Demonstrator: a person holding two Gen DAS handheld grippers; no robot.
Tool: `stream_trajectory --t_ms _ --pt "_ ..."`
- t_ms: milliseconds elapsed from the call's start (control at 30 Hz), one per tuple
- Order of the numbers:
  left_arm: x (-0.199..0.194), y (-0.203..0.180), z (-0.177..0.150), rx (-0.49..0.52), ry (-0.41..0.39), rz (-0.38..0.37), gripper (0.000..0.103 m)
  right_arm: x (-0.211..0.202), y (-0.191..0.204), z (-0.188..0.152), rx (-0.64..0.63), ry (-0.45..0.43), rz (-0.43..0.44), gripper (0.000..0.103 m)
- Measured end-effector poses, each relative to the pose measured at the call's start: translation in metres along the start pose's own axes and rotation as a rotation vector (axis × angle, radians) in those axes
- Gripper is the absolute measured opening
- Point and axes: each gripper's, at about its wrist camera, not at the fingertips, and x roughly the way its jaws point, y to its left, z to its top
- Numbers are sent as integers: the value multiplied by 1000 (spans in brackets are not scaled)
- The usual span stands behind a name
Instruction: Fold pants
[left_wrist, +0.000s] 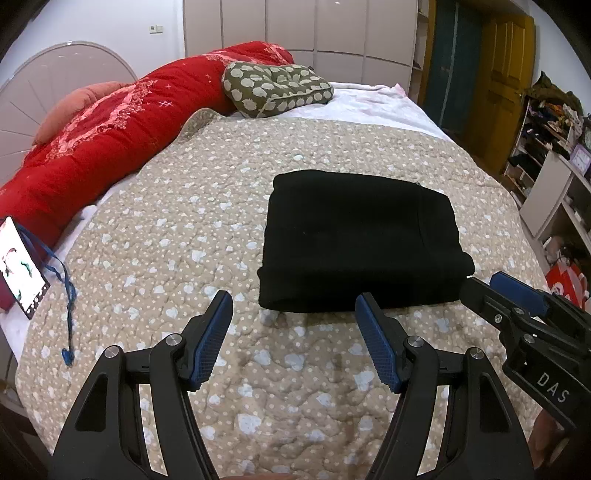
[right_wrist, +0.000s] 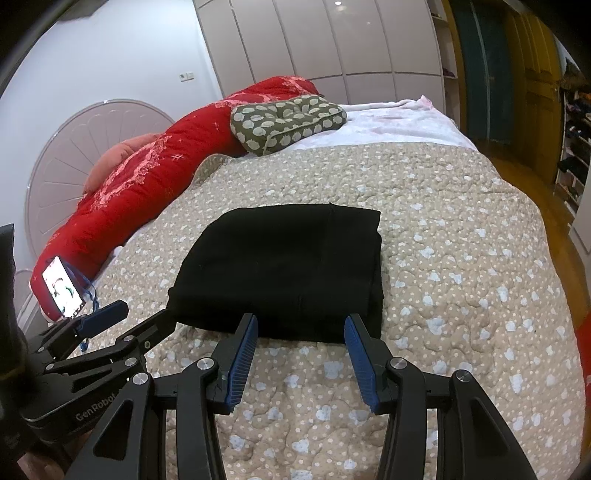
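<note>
- Black fabric pants (left_wrist: 360, 240), folded into a rectangle, lie on the beige quilted bedspread (left_wrist: 166, 240), just beyond both sets of fingertips.
- Left gripper (left_wrist: 293, 308): fingers apart, empty.
- Right gripper (right_wrist: 300, 326): fingers apart, tips apparently touching the near fold.

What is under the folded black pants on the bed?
The folded black pants lie flat on the beige patterned quilt, which shows all around them. The patch beneath is covered, so anything else there cannot be seen. Both grippers are open, holding nothing.
</note>
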Motion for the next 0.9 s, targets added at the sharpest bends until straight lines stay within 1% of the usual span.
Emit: stream_trajectory --t_ms 567,900 --pt "2 -3 -1 0 8 -5 70 -1 -1 -1 5 1 -3 47" --pt "0 -4 -1 8 5 -6 70 -4 -9 -2 13 2 -9 48"
